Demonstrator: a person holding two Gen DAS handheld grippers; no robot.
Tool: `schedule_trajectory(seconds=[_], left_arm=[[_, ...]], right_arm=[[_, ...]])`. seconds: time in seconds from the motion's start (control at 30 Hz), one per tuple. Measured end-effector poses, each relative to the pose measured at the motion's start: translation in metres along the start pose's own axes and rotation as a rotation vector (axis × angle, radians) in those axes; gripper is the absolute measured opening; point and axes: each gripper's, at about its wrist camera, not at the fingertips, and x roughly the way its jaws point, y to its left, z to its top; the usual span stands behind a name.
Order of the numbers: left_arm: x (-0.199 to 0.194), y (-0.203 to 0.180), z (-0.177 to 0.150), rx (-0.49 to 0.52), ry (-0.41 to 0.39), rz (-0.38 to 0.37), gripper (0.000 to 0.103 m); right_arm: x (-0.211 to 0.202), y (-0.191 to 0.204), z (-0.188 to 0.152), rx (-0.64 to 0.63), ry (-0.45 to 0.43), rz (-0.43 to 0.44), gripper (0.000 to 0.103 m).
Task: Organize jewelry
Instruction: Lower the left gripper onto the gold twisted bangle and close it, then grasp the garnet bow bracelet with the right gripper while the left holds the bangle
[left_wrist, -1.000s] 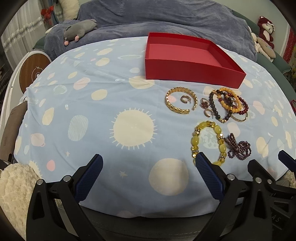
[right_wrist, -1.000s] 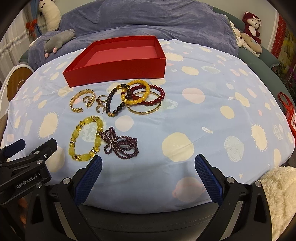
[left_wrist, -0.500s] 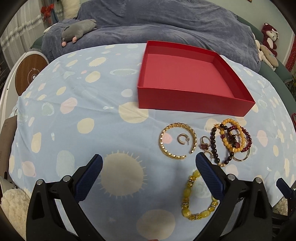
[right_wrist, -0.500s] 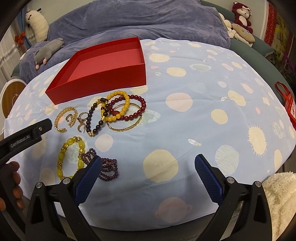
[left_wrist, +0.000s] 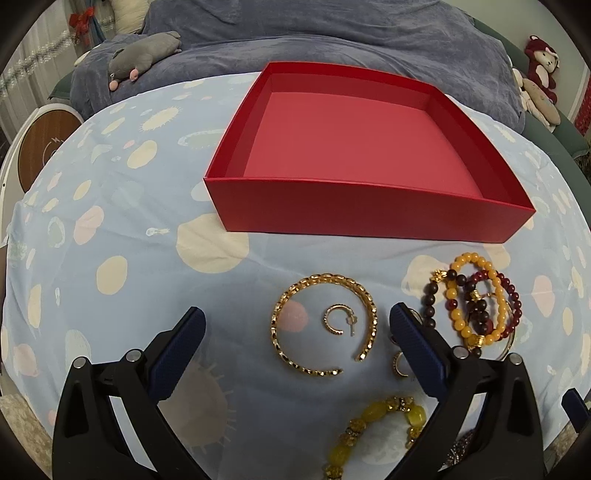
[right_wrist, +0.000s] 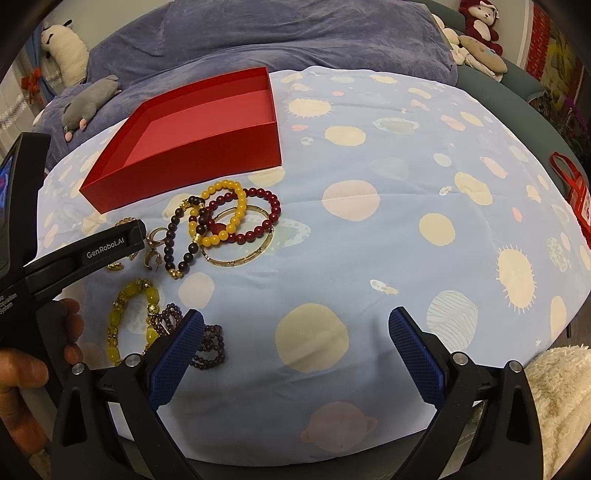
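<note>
Here, left claw (left_wrist: 297, 328) spread wide over gold bangle (left_wrist: 324, 325), right claw (right_wrist: 295, 332) released, red box (left_wrist: 354, 155) empty.

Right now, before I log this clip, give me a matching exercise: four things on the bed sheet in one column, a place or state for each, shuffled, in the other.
Things
1. red box
2. gold chain bangle
3. small gold hoop earring
4. left gripper

Places or states
A. lies inside the ring of a larger piece
B. open, hovering with the bangle between its fingers
C. nothing inside, beyond the jewelry
D. open-ended ring, flat on the sheet in front of the box

Pairs: 1-C, 2-D, 3-A, 4-B
</note>
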Motion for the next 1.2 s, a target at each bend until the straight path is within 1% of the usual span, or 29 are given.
schedule_trajectory(seconds=[0.03,0.13,0.2,0.27,0.37,0.4,0.5,0.73,1.0,1.2], left_arm=[[0.002,0.001,0.001,-0.004,0.003,-0.003,0.091],[0.005,0.001,-0.001,0.005,0.009,0.001,0.090],[0.005,-0.003,-0.005,0.032,-0.005,0.015,0.089],[0.002,-0.005,-0.008,0.036,-0.024,0.012,0.085],[-0.001,-0.009,-0.008,0.045,-0.041,0.001,0.071],[-0.002,-0.010,-0.008,0.050,-0.043,-0.005,0.064],[-0.003,-0.013,-0.006,0.052,-0.044,-0.021,0.054],[-0.010,-0.009,-0.005,0.027,-0.043,-0.044,0.054],[-0.048,0.014,-0.005,-0.038,-0.077,-0.091,0.054],[-0.067,0.041,-0.018,-0.069,-0.063,-0.085,0.054]], right_arm=[[0.000,-0.001,0.001,0.005,0.001,0.005,0.096],[0.001,-0.003,0.002,0.015,0.001,0.012,0.096],[0.001,-0.003,0.002,0.016,0.002,0.015,0.096],[0.002,-0.003,0.002,0.016,0.002,0.015,0.096],[0.001,-0.003,0.002,0.015,0.002,0.015,0.096],[0.001,-0.004,0.002,0.015,0.003,0.017,0.096],[0.000,-0.004,0.001,0.013,-0.002,0.017,0.096],[-0.006,0.001,-0.001,-0.012,-0.022,0.020,0.096],[-0.014,0.016,-0.004,-0.075,-0.036,0.099,0.096],[-0.011,0.038,-0.007,-0.150,-0.030,0.143,0.095]])
